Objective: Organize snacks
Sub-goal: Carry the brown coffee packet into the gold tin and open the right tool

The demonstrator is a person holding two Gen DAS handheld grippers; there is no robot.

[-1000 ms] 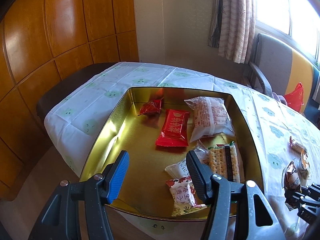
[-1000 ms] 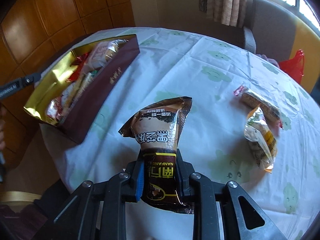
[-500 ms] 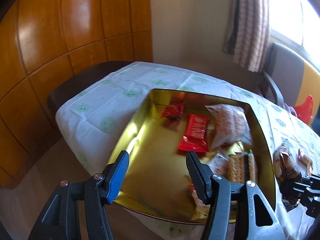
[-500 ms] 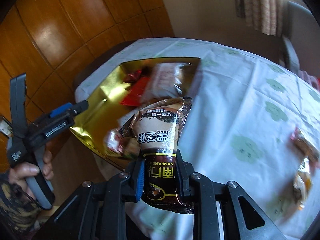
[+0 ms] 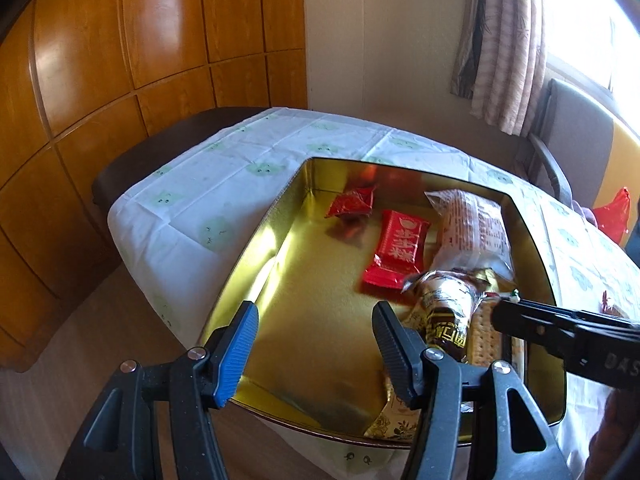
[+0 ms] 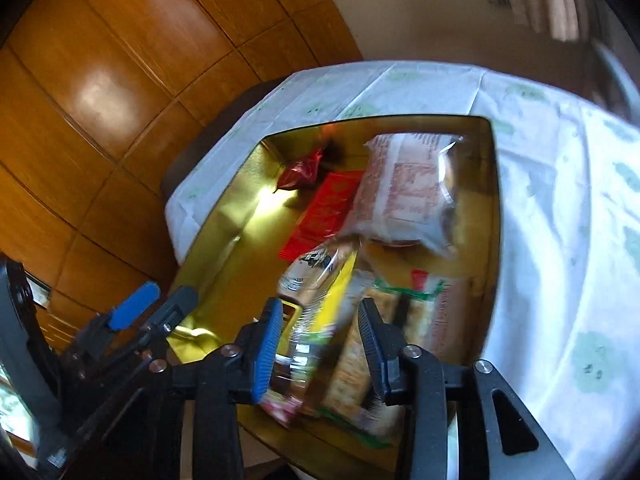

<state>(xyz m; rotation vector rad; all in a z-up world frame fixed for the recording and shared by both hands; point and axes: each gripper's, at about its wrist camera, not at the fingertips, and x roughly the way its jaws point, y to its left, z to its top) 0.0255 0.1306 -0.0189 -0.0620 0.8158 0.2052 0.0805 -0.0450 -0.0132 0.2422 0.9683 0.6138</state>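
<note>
Left wrist view: your left gripper [image 5: 312, 340] hangs over the near edge of a gold tin [image 5: 256, 240] with its jaws spread wide and nothing between them. The tin sits on a counter covered by a white cloth with pale green prints [image 5: 224, 176]. Inside the tin, a small red foil sweet [image 5: 352, 206] lies at the far end, a long red packet [image 5: 398, 254] just nearer, and a clear-wrapped pastry [image 5: 472, 228] to its right. A brown and gold snack bag [image 5: 444, 312] sits over the near right part of the tin, above a cracker pack [image 5: 486, 336], with your right gripper [image 5: 560, 332] reaching in from the right. Right wrist view: this picture is blurred. Your right gripper [image 6: 320, 340] has its jaws spread, and the snack bag [image 6: 320, 288] lies loose between them, not pinched, over the crackers [image 6: 424, 312] in the near end of the tin [image 6: 494, 200]. Your left gripper [image 6: 152, 304] shows at the left, jaws apart.
</note>
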